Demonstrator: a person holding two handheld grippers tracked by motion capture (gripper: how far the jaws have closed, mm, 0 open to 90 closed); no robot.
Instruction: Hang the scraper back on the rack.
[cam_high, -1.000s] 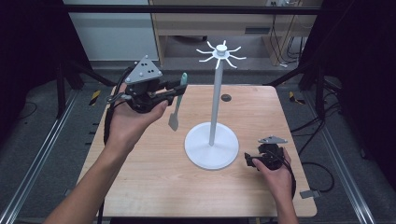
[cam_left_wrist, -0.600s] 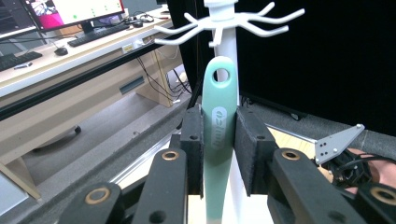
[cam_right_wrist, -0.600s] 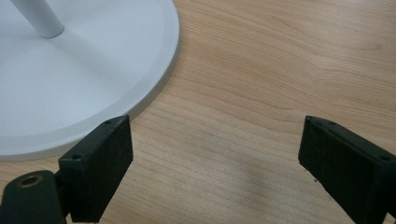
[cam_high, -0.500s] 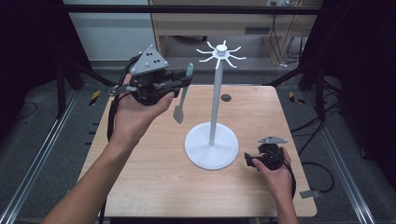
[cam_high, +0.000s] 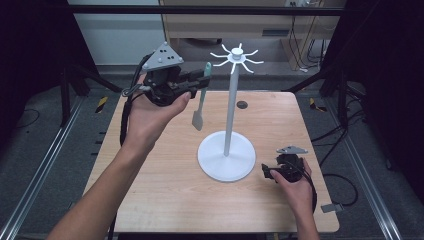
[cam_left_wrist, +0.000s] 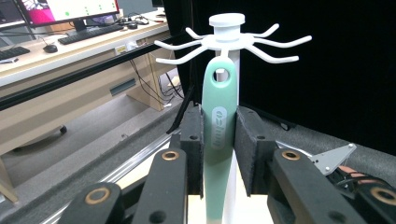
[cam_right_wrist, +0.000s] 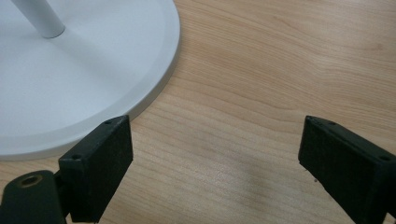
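Observation:
A white stand (cam_high: 230, 110) with a round base (cam_high: 226, 160) and a crown of hooks (cam_high: 237, 56) rises from the middle of the table. My left gripper (cam_high: 202, 82) is raised to the left of the hooks, shut on a pale green spatula (cam_high: 201, 97) that hangs blade down. In the left gripper view the spatula's handle (cam_left_wrist: 218, 135) stands upright between the pads, its hanging hole (cam_left_wrist: 221, 73) just below the hooks (cam_left_wrist: 229, 44). My right gripper (cam_high: 267, 172) rests low on the table right of the base, open, with bare wood (cam_right_wrist: 233, 135) between its pads (cam_right_wrist: 100, 163).
The wooden table (cam_high: 150, 190) has a small dark round hole (cam_high: 242, 104) near its far edge. Metal rails (cam_high: 45, 165) run along both sides. A desk with a monitor and keyboard (cam_left_wrist: 70, 28) stands behind the table.
My left gripper has lifted the spatula higher and moved it right, toward the stand's hooks. The right gripper has stayed put on the table.

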